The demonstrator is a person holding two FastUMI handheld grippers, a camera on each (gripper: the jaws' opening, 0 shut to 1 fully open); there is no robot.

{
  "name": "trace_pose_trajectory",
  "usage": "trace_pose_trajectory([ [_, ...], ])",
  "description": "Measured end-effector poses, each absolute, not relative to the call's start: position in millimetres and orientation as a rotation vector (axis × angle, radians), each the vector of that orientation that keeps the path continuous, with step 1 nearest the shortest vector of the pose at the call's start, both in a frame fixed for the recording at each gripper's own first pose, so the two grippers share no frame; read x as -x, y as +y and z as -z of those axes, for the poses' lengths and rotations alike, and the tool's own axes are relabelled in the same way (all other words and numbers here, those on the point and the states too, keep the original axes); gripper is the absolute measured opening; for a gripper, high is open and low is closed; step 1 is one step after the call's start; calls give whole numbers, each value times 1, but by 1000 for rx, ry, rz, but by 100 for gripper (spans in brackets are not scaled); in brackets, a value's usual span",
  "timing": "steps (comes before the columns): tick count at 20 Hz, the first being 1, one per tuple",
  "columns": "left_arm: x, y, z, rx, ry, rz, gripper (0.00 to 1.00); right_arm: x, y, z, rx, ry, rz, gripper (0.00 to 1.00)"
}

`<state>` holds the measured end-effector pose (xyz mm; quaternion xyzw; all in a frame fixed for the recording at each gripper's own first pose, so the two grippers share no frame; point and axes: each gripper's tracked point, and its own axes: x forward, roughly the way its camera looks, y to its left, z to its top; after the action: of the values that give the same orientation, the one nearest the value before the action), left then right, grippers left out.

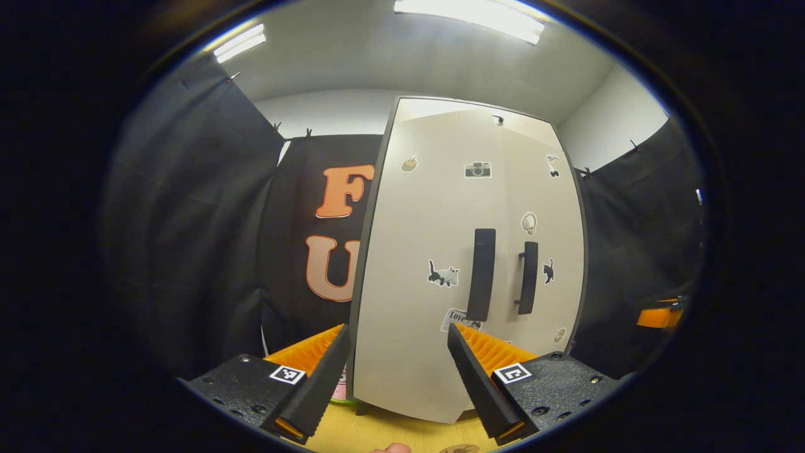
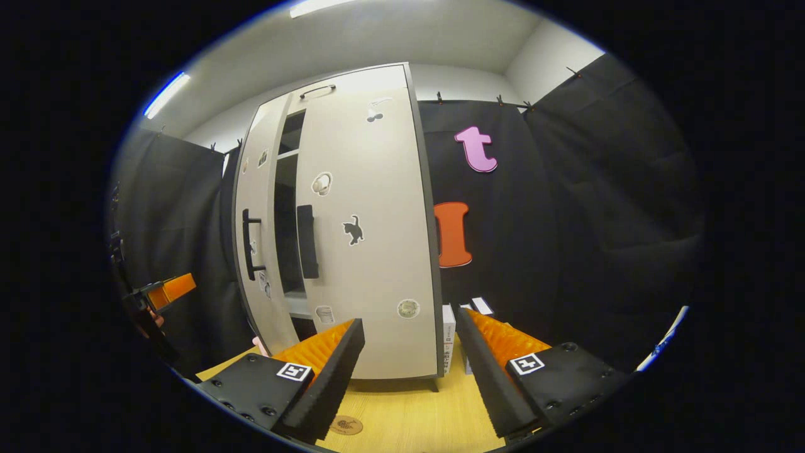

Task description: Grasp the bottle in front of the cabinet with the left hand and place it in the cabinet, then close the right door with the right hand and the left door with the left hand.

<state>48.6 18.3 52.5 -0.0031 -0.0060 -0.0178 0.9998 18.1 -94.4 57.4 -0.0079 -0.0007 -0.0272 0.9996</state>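
Right gripper view: left door (image 2: 256,239) ajar, cabinet (image 2: 371,239) interior dark | both hand-held grippers (image 1: 396,384) (image 2: 409,377) spread, empty

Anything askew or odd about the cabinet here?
Only the left door: it stands ajar, leaving a dark gap beside the right door, which looks shut. Nothing looks spilled or damaged. Both grippers, left and right, are open and empty.

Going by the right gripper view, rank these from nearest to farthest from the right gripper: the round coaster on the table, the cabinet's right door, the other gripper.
From the right gripper:
1. Round coaster, on the table just below its left-hand finger.
2. Right door, straight ahead, nearly shut.
3. Left gripper, far off at the view's left edge, beyond the left door, which stands ajar.
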Motion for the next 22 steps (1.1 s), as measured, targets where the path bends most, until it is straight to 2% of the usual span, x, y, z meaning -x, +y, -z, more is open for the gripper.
trace_pose_trajectory([
  [1,-42,18,-47,29,-6,32,91,-19,-86,-56,13,0,33,98],
  [2,-35,18,-42,56,-1,32,97,-19,-80,-54,14,1,16,98],
  [3,-29,18,-37,77,4,30,94,-19,-75,-52,20,1,5,98],
  [4,-23,20,-32,89,9,22,97,-18,-73,-50,30,1,1,98],
  [9,-3,38,-14,53,28,-46,91,-14,-59,-40,67,-18,1,98],
  [11,5,43,-11,25,21,-71,94,-11,-57,-39,69,-31,10,98],
  [12,8,42,-9,14,23,-74,90,-9,-57,-40,68,-41,13,98],
  [13,9,42,-8,6,28,-74,94,-7,-57,-41,65,-50,15,98],
  [15,13,41,-6,8,29,-72,94,-5,-59,-41,62,-58,19,98],
  [16,14,40,-7,14,28,-71,97,-4,-61,-41,62,-57,24,98],
  [22,17,37,-13,7,20,-71,97,-2,-65,-40,34,-56,36,98],
])
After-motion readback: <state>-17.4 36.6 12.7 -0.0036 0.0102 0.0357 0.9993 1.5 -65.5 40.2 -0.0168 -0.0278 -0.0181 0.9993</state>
